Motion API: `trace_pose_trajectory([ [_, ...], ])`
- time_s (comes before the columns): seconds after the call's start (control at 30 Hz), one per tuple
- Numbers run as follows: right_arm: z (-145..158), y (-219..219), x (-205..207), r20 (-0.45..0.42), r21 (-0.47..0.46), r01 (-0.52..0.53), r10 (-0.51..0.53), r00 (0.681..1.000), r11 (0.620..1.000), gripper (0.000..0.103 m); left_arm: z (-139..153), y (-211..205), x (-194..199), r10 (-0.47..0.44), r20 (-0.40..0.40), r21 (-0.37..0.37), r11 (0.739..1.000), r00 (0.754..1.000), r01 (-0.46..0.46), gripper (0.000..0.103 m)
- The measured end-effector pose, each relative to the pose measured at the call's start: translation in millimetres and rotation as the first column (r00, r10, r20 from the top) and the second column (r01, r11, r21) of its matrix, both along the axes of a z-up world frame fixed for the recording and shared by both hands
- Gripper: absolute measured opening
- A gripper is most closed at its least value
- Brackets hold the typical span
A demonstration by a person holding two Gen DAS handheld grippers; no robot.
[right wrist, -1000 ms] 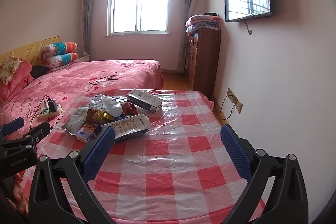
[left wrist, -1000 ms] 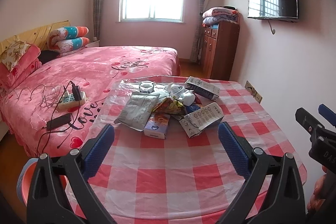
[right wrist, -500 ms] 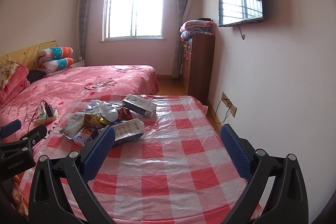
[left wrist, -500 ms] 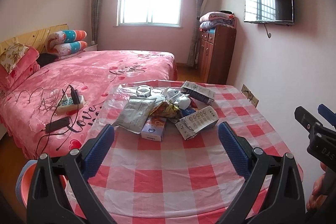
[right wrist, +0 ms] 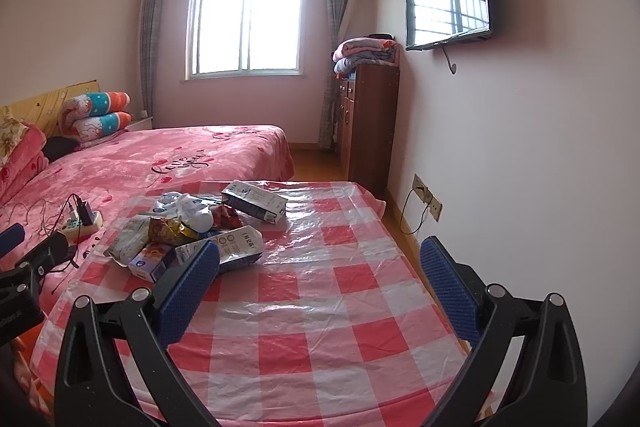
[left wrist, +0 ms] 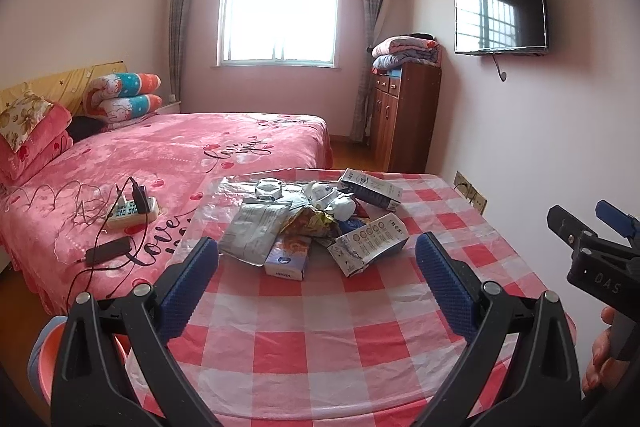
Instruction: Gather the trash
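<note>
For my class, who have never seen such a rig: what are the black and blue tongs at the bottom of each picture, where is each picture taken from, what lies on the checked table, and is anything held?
They are two hand-held grippers, one in each of a person's hands, no robot arm. Each carries a camera looking along its two blue-padded fingers. One view shows the left gripper, the other the right gripper. Both are open and hold nothing. On the table lies a trash pile: cartons, wrappers, a small box. Beside it stands a bed with a power strip.
</note>
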State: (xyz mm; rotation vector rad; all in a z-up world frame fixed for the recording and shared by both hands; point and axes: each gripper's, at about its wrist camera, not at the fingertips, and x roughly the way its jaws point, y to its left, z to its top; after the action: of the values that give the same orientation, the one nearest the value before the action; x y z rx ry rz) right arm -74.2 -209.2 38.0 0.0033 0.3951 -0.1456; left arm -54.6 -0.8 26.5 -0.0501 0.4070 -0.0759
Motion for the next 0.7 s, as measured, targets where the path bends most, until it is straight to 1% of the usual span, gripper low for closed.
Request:
trace_pose_trajectory([
  [0.3,-6,0,5,-0.023,0.02,-0.029,0.029,0.999,0.999,0.099,-4,5,1,0.004,-0.015,-0.001,1.0,1.0,-0.004,0.099],
  [0.5,-22,-4,18,-0.078,0.1,-0.087,0.095,0.992,0.991,0.099,-17,16,10,-0.002,-0.046,0.012,1.0,0.999,0.003,0.099],
  [0.7,-35,-8,32,-0.115,0.184,-0.131,0.154,0.981,0.974,0.099,-32,33,24,-0.028,-0.078,0.0,1.0,0.997,0.028,0.099],
])
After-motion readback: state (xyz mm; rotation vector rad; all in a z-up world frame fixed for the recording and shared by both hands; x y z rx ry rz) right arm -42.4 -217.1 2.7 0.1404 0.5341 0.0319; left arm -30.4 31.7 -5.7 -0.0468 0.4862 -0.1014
